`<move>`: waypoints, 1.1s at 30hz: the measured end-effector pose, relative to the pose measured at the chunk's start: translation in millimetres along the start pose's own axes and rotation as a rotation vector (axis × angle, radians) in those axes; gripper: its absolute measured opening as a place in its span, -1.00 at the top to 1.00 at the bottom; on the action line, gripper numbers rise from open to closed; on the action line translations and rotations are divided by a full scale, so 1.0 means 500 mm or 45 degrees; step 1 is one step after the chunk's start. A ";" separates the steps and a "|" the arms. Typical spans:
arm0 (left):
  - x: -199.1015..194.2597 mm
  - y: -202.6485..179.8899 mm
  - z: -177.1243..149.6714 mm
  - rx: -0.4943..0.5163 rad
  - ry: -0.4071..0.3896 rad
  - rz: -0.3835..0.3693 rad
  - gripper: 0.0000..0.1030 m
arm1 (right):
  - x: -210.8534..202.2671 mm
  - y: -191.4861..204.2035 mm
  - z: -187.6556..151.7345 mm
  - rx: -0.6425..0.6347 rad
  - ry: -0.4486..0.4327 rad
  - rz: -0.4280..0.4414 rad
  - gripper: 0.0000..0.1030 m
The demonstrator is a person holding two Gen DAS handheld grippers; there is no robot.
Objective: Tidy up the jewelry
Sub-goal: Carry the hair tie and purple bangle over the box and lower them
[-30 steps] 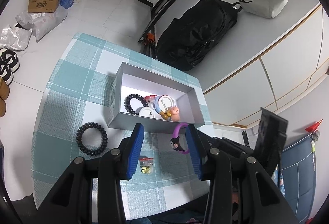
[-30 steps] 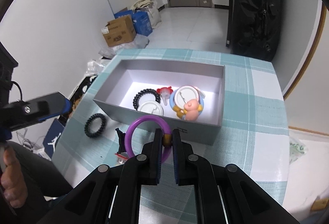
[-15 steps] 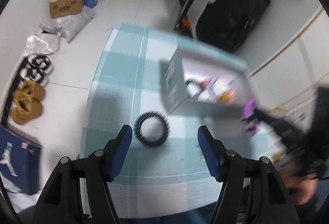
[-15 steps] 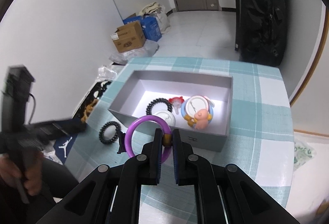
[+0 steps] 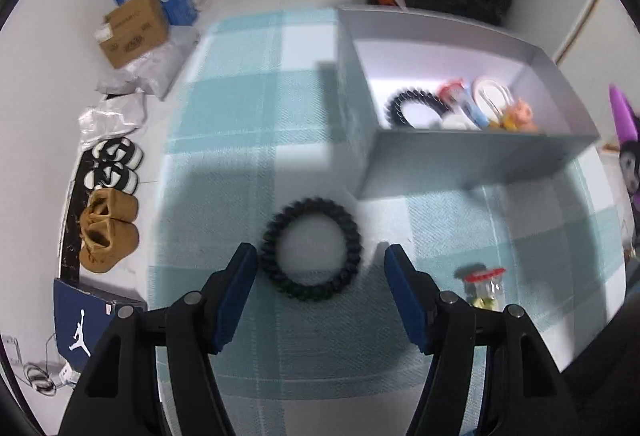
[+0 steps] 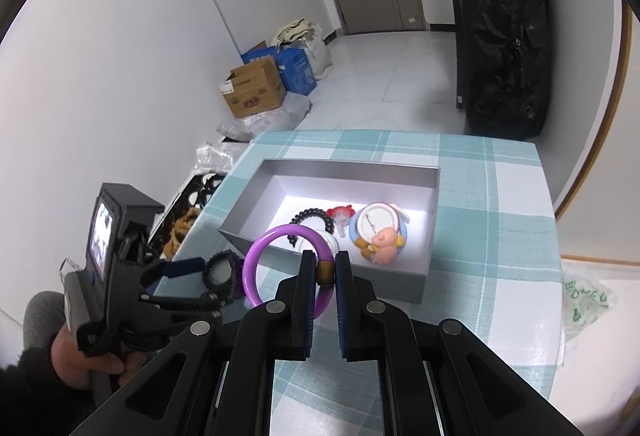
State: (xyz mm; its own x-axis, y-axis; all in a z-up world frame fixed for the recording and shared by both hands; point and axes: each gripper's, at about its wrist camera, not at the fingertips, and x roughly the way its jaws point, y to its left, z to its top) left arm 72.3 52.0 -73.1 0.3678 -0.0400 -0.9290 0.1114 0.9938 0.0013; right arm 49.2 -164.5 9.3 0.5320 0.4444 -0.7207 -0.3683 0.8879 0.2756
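The left gripper (image 5: 316,268) hung open over a black coil bracelet (image 5: 311,249) on the tabletop (image 5: 256,116); the right gripper (image 6: 323,270) pinched a purple ring (image 6: 280,256), likely bound for the grey box (image 6: 348,172).

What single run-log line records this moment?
left gripper: open over black coil hair tie | right gripper: shut on purple plastic ring

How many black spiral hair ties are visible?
2: one black spiral hair tie lies on the checked cloth between the open left gripper's fingers; another inside the grey box.
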 end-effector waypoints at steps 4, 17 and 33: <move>-0.008 0.010 0.008 -0.035 0.005 -0.019 0.24 | -0.004 -0.006 0.004 0.016 -0.008 0.006 0.84; -0.073 0.032 -0.005 -0.229 -0.044 -0.406 0.41 | -0.010 -0.014 0.010 0.036 -0.021 0.022 0.84; -0.178 0.003 0.058 -0.203 -0.350 -0.515 0.41 | -0.001 -0.037 0.040 0.114 -0.029 0.054 0.84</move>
State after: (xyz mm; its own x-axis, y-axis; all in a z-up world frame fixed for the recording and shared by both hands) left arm 66.3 53.9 20.3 0.5563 -0.4291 -0.7117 0.1605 0.8958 -0.4146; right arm 70.9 -178.6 17.1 0.5351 0.4835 -0.6928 -0.3220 0.8748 0.3619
